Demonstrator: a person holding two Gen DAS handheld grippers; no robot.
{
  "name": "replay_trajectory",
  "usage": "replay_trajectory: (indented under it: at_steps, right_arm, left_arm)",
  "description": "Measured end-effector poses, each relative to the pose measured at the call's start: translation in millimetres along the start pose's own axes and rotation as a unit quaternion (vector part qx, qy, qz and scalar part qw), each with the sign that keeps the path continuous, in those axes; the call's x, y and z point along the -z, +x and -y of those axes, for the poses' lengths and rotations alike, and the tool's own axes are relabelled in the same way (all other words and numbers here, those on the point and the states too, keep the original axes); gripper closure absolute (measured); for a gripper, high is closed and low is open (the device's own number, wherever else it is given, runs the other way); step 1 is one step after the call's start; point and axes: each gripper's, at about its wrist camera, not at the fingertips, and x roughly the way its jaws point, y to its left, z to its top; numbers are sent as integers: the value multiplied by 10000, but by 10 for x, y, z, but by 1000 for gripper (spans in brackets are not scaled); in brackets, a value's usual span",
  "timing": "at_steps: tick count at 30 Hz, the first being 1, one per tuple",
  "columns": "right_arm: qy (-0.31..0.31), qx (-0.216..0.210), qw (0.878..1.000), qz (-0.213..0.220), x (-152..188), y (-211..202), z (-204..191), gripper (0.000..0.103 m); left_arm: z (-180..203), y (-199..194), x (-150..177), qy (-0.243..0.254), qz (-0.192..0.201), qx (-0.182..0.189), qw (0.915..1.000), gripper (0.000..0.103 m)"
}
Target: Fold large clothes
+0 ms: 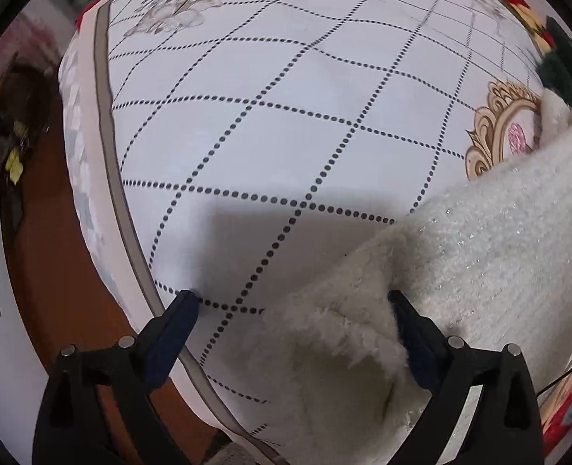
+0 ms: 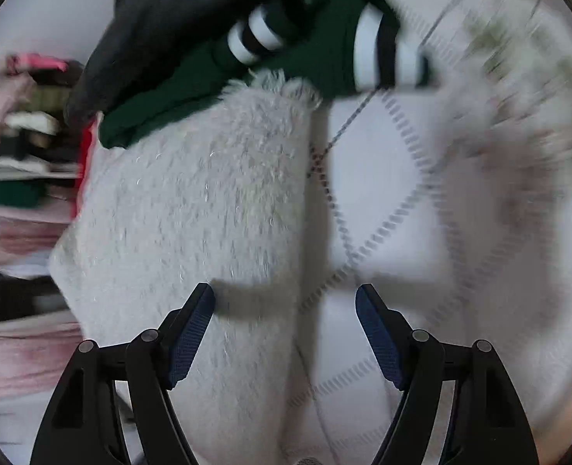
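Setting: a bed (image 1: 286, 135) covered by a white sheet printed with a dotted diamond grid, grey-green flowers and a gold ornament is seen from both wrist views; brown floor (image 1: 53, 271) is seen beside the bed's edge.

Garment: a fluffy white sweater (image 1: 498, 252) is laid flat on the sheet, with glinting threads visible in its pile; in the left wrist view one fuzzy corner is turned toward the camera, and in the right wrist view the sweater (image 2: 193, 209) is stretched away from the gripper toward a heap of clothing.

Left gripper (image 1: 293, 298): its jaws are spread wide and nothing is clamped; the fuzzy corner of the sweater lies between them, just beside the right-hand pad, while the other pad is held over bare sheet near the bed's edge.

Right gripper (image 2: 286, 294): its jaws are parted and nothing is gripped; the sweater's straight edge is seen running between them, with pile under one pad and sheet under the other.

Other clothing: a dark green garment with black and white stripes (image 2: 316, 38) is draped over the sweater's far end, and a black item (image 2: 162, 11) is laid beside it.

Background: folded pink and green textiles (image 2: 18, 209) are stacked at the left of the right wrist view, heavily blurred.
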Motion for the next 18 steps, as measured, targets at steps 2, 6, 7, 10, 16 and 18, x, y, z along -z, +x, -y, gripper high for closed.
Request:
replay_trajectory:
  at_steps: [2,6,7,10,16,18]
  right_arm:
    - [133,-566,9983,-22,-97,127,80,25]
    - [-194,-1187,9927,-50,-198,356,-68,32]
    - [-307,-1150,9929,-64,-207,385,-126,51]
    - [-79,-1118,9936,104,-160,358,-154,80]
    - [1280,-1043,9804,1078,457,-379,391,86]
    - [1847,-774,9698,1390,910,-761,769,86]
  left_arm:
    - [21,-11,-14,112,40,-102,9999,4]
    - [56,-7,-70,294,101,-205,9993,4]
    - [65,-1,-95,336,124,-235,9991,4]
    - [108,-2,-171,464,194,-351,9981,4]
    - [393,-66,-473,942,432,-456,9936,4]
    - [567,-134,-610,1250,620,-456,9892,4]
